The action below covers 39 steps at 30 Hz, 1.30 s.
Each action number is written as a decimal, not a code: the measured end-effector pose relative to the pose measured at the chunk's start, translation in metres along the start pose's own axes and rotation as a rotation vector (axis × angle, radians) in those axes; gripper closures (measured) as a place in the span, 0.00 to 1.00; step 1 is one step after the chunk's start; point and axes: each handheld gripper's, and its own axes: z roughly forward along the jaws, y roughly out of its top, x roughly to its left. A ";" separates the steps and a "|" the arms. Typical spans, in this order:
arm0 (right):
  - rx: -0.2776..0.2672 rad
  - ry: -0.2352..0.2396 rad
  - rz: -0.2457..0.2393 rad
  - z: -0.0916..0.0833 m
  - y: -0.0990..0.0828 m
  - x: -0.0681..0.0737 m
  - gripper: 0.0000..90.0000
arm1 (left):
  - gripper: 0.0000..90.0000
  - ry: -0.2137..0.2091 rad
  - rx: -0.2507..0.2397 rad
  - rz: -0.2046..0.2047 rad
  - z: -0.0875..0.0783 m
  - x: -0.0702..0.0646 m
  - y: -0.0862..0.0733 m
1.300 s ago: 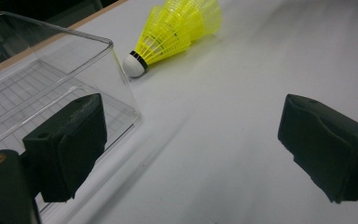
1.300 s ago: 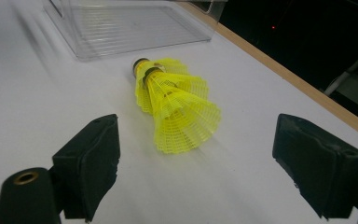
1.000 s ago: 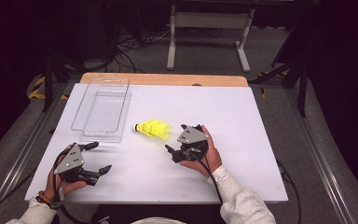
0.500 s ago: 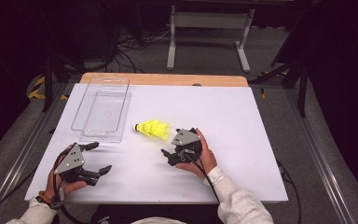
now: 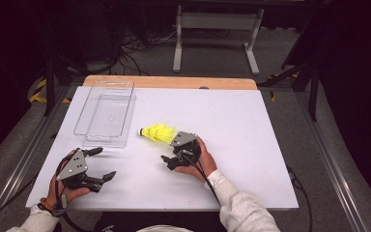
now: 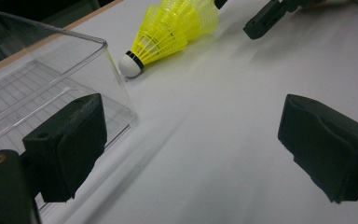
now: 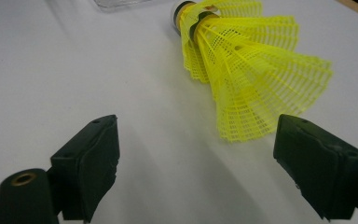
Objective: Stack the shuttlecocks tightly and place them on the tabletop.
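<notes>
Jaws wide apart, nothing held, on both left gripper (image 5: 99, 164) and right gripper (image 5: 170, 153). R has slid back toward person vs 1 s ago, L unchanged. Yellow shuttlecock (image 5: 158, 132) flat on white table (image 5: 232, 125), beside clear tray (image 5: 107, 113), just ahead of R.

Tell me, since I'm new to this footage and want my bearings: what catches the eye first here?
The bright yellow mesh-skirted shuttlecock stands out, lying on its side mid-table on the white tabletop, white cork tip toward the clear plastic rectangular bin at the left. Just near of its skirt, the right gripper points at it with jaws wide open. The left gripper waits open at the near-left.
</notes>
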 end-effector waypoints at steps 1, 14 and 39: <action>0.001 0.006 0.002 0.002 0.001 0.000 0.17 | 0.10 0.000 0.000 -0.001 0.000 0.000 0.000; 0.015 0.060 0.024 0.026 0.023 -0.003 0.22 | 0.10 -0.005 0.002 -0.006 0.001 0.003 -0.002; -0.020 -0.072 0.138 0.058 0.042 -0.009 0.43 | 0.10 0.029 0.011 -0.036 -0.018 -0.002 -0.012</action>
